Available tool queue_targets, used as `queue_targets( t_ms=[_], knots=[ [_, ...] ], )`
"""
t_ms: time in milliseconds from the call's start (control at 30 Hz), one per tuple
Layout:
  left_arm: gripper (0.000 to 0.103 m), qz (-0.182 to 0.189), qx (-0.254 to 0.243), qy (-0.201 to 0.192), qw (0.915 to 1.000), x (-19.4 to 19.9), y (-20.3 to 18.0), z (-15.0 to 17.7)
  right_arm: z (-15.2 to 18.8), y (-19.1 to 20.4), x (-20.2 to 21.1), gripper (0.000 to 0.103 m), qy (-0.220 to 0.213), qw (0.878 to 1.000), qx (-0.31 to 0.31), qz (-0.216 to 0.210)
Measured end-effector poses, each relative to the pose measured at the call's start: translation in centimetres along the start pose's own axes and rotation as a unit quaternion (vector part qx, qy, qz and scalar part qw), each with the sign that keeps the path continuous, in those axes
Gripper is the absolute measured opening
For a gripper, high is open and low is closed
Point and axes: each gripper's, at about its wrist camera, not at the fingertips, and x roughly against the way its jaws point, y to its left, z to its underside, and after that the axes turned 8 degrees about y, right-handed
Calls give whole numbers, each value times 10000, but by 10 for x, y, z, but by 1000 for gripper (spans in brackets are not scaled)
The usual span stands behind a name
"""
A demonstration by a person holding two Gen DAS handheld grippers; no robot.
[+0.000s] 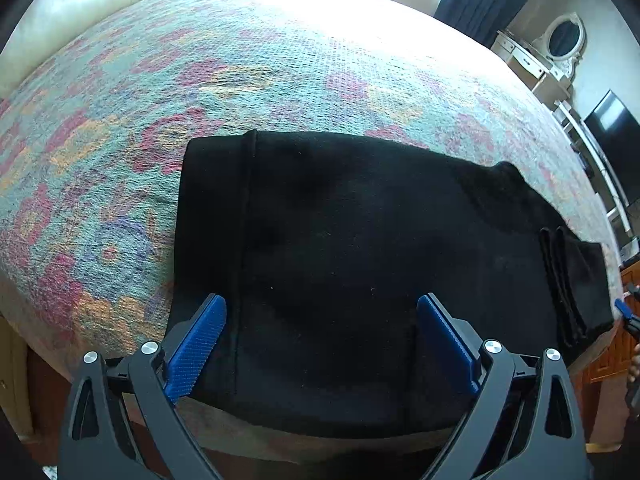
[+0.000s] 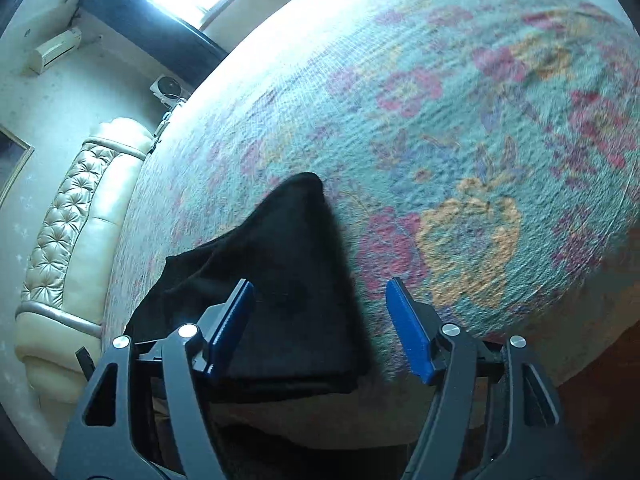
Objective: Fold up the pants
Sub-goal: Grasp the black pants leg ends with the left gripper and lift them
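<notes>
Black pants (image 1: 360,260) lie folded flat near the front edge of a bed with a floral cover (image 1: 200,80). Their waistband end is at the left and a folded hem (image 1: 568,280) at the right. My left gripper (image 1: 322,300) hovers over the pants, open wide, its blue pads clear of the cloth. In the right wrist view one end of the pants (image 2: 288,272) lies on the cover (image 2: 480,140). My right gripper (image 2: 320,285) stands open above that end's edge, with nothing pressed between the pads. Its blue tip (image 1: 625,310) shows at the right edge of the left wrist view.
A cream padded headboard (image 1: 80,4) (image 2: 68,220) runs along one side of the bed. A white dresser with an oval mirror (image 1: 564,36) and a dark screen (image 1: 616,132) stand beyond the bed's right side. The wooden bed edge lies just below both grippers.
</notes>
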Motion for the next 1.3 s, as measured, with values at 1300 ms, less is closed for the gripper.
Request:
queue_targets(
  t_ms=[1300],
  knots=[
    [95,4478,2367,11,8622,-31,138,18,26,67,-36,78,611,9940,905,-17]
  ],
)
